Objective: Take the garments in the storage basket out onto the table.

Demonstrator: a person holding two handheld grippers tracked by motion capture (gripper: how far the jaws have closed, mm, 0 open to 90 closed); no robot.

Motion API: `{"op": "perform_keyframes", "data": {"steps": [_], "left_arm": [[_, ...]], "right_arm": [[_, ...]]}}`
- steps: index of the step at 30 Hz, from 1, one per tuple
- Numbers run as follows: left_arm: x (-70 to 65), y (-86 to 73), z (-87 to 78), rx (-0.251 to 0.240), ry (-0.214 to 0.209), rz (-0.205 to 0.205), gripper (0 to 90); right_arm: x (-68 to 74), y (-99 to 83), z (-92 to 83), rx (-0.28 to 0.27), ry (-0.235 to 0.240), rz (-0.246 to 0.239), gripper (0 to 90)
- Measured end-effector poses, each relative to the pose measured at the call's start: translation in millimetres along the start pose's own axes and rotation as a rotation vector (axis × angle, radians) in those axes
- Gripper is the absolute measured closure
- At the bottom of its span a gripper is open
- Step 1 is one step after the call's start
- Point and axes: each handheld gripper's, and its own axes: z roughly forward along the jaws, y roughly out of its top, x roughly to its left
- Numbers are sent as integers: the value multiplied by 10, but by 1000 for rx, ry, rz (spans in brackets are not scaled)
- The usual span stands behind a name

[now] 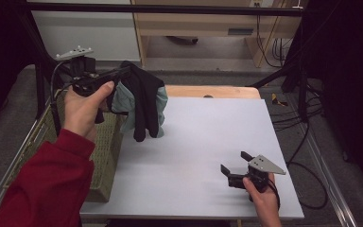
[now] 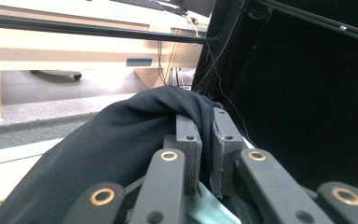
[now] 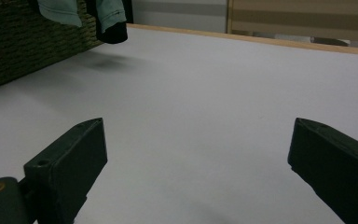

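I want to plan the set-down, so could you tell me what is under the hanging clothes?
Under the clothes held by the left gripper lie bare white table and the basket edge. The basket's inside is hidden.

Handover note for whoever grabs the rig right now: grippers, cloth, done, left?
Left gripper: shut on the black and teal garment, held up in the air between the wicker basket and the white table.
Right gripper: open, empty, low over the table's near right part.
Garment: hangs free, its lower end clear of the table top.
Done: garment picked up.
Left: probably lay it on the table; the right gripper can take a free edge.
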Motion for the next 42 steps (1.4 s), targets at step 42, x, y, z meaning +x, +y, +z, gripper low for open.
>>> {"op": "perform_keyframes", "data": {"steps": [42], "left_arm": [[-337, -519, 849, 132, -105, -1, 836]], "right_arm": [[27, 0, 5, 9, 14, -1, 44]]}}
